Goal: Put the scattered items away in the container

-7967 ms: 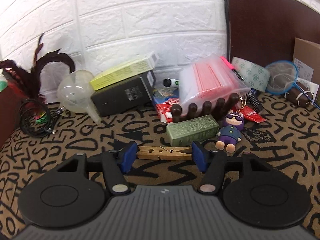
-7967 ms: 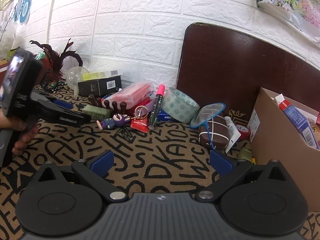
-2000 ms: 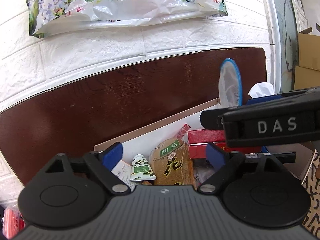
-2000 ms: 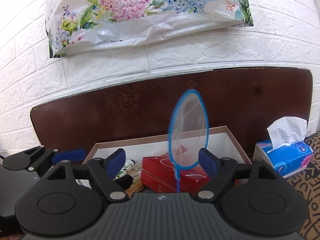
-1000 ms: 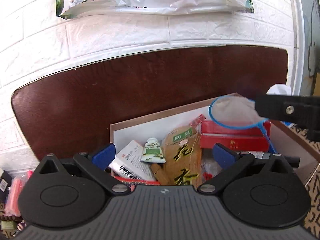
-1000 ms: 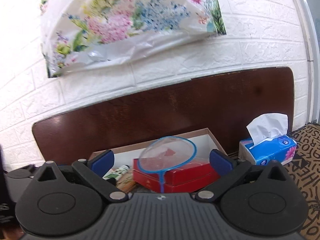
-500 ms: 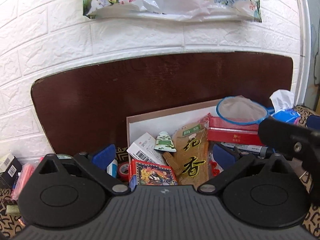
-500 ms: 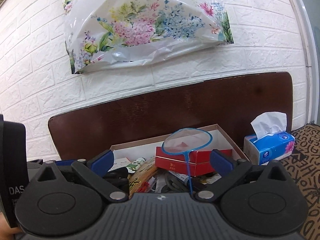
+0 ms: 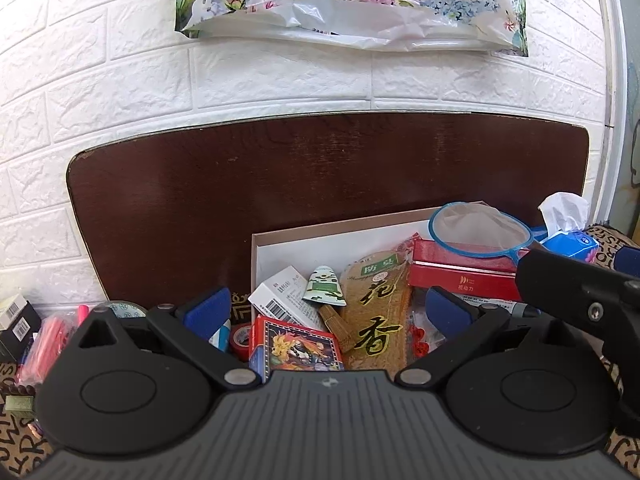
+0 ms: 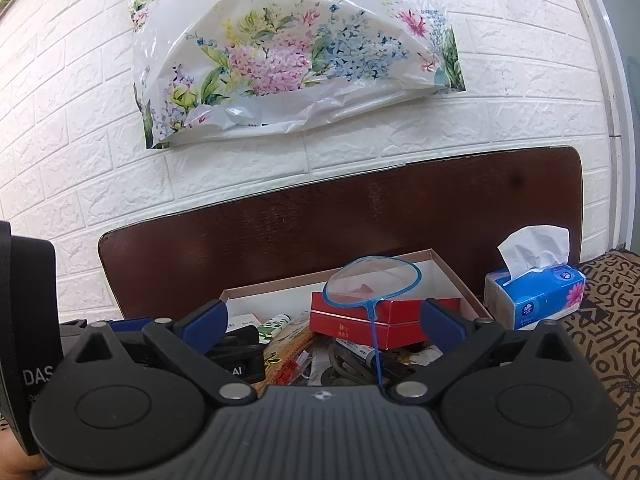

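The cardboard box stands against the dark wooden board and holds several items: a red box, a yellow incense packet, a green tube and a card pack. The blue net lies on the red box; it also shows in the right wrist view with its handle towards me. My left gripper is open and empty in front of the box. My right gripper is open and empty over the box.
A blue tissue box stands right of the cardboard box. Scattered items lie at far left, among them a pink pouch and a tape roll. The right gripper's body is at the left view's right edge.
The right gripper let go of the blue net, which now rests on the red box. Both grippers have drawn back from the box; the left view has swung left.
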The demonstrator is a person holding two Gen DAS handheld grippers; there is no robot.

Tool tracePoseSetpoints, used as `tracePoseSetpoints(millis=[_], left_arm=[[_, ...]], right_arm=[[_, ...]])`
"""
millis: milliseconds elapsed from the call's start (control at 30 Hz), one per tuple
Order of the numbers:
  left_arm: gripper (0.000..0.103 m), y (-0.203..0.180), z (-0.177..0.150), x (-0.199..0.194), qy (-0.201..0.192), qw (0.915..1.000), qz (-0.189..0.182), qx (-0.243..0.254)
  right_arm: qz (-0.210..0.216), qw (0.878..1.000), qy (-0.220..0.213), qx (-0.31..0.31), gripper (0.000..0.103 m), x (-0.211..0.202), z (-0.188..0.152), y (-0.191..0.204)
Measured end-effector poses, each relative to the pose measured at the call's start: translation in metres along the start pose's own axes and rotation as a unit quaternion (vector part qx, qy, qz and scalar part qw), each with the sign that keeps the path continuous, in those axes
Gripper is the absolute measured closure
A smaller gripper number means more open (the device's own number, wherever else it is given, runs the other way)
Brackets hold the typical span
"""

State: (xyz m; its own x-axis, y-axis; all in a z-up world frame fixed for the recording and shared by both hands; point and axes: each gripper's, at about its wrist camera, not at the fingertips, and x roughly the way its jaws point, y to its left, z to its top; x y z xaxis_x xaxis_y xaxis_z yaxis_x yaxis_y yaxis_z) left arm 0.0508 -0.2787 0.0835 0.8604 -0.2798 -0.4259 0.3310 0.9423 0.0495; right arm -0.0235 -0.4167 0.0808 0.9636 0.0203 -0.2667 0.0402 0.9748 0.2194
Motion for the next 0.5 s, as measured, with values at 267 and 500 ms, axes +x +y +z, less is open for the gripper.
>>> tracePoseSetpoints(millis=[267,500], left_arm=[[0.000,-0.0031,-0.0011,-0.0009,-0.010,0.9999,0.004,0.006],[0.000,-0.0056,-0.0025,-0.0043,-0.030,0.9994,0.000,0.016]], right_arm=[[0.002,1.000,0.000,0.002,0.000,-0.0001,-0.0009,-0.0023],[0.003,1.000,0.002,0.004,0.000,0.0006,-0.0017,-0.0020]])
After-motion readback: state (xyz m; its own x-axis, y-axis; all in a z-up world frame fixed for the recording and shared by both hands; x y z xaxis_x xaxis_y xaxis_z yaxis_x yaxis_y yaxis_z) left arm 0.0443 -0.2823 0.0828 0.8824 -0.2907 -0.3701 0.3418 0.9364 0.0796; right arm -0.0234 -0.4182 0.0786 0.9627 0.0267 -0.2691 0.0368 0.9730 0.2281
